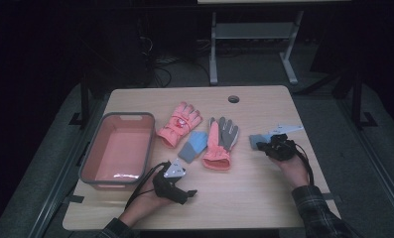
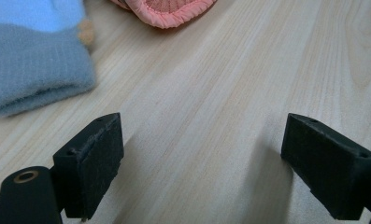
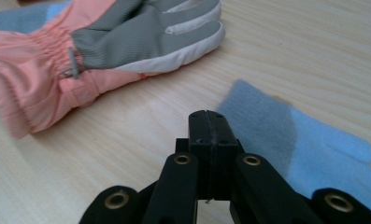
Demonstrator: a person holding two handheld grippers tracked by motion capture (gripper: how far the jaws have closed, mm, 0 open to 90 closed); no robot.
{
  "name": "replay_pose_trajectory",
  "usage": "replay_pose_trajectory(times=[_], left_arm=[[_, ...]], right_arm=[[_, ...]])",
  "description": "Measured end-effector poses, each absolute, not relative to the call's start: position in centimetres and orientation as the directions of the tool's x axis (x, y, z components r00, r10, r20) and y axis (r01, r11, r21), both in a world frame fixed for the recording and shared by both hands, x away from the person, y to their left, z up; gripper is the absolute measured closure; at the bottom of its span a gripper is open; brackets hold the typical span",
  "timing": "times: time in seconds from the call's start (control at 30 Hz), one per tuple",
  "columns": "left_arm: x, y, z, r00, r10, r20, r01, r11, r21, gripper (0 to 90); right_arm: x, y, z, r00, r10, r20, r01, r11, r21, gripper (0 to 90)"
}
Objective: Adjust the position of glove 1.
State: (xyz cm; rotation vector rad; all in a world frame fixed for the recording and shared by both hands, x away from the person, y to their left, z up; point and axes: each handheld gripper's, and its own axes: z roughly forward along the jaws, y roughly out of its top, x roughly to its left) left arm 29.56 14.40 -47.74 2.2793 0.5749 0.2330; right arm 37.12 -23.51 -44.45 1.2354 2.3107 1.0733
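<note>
Dark room all around, with a light wooden table (image 1: 244, 193) lit in the middle. From the high view you get the whole layout: pink bin (image 1: 117, 148) on the left, a pink glove (image 1: 179, 124), then a blue-grey knit glove (image 1: 193, 146) just beside a second pink glove (image 1: 221, 144) lying grey palm up. Another blue knit glove (image 1: 260, 139) pokes out past the right gripper (image 1: 279, 147). That gripper's own view shows its jaws clamped together on nothing, right next to that glove. Left gripper (image 2: 202, 158) is spread wide over bare wood; its view cuts off the knit glove's cuff and the pink cuff.
</note>
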Motion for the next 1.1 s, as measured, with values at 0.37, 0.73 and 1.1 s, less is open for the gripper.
replay_pose_trajectory(times=[0.37,0.73,1.1], left_arm=[[29.6,14.4,-47.7,0.882,0.471,-0.008,0.332,-0.61,0.719,12.2],[29.6,14.4,-47.7,0.883,0.47,-0.008,0.332,-0.611,0.719,12.3],[29.6,14.4,-47.7,0.882,0.471,-0.009,0.333,-0.61,0.719,12.3]], right_arm=[[39.5,-23.3,-45.7,-0.565,0.822,0.075,0.594,0.342,0.728,89.9],[40.5,-23.0,-46.7,-0.555,0.826,0.095,0.61,0.328,0.721,90.0],[39.7,-23.0,-46.5,-0.585,0.803,0.112,0.618,0.352,0.703,90.0]])
